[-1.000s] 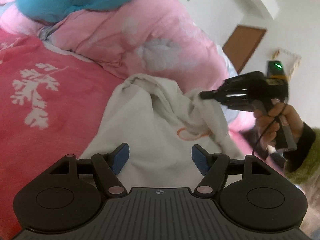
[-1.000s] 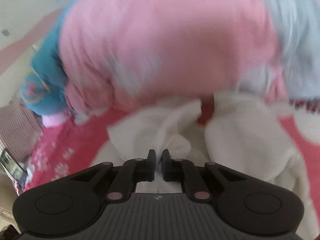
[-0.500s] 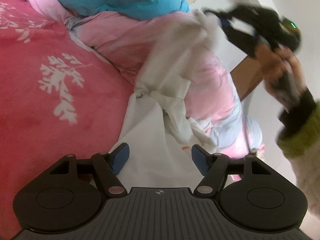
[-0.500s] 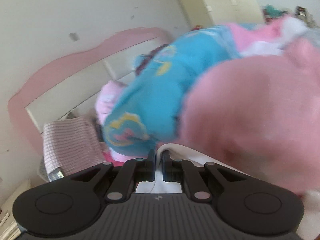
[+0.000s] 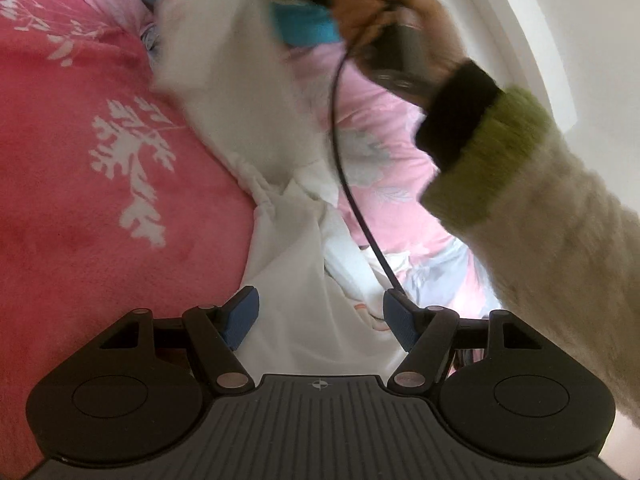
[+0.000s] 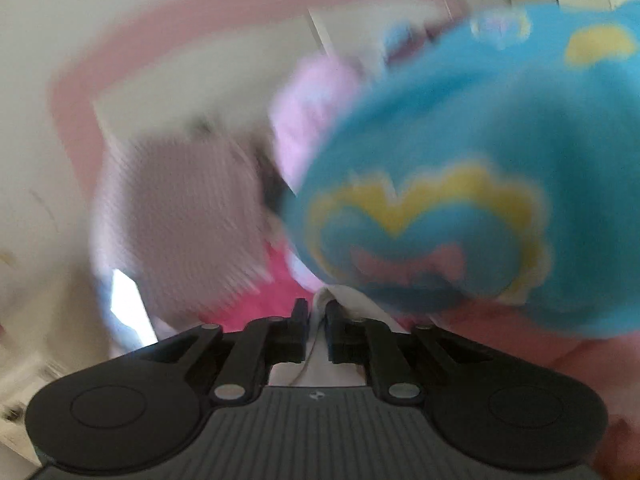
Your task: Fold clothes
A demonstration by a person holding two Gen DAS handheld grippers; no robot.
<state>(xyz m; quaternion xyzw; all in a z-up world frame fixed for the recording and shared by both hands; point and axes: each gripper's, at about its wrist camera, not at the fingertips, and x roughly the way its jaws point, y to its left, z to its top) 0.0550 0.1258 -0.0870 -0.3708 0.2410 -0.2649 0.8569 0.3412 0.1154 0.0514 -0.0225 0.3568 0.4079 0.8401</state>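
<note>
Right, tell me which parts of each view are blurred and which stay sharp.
Left wrist view: the left gripper and the red bedspread are sharp; the lifted white garment and the hand above it are motion-smeared. Right wrist view: the right gripper is crisp, but the blue plush blanket and pink headboard are heavily streaked; straight edges bow from the fisheye.

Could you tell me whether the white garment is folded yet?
Not folded: the white cotton garment hangs stretched and rumpled from the shut right gripper.
</note>
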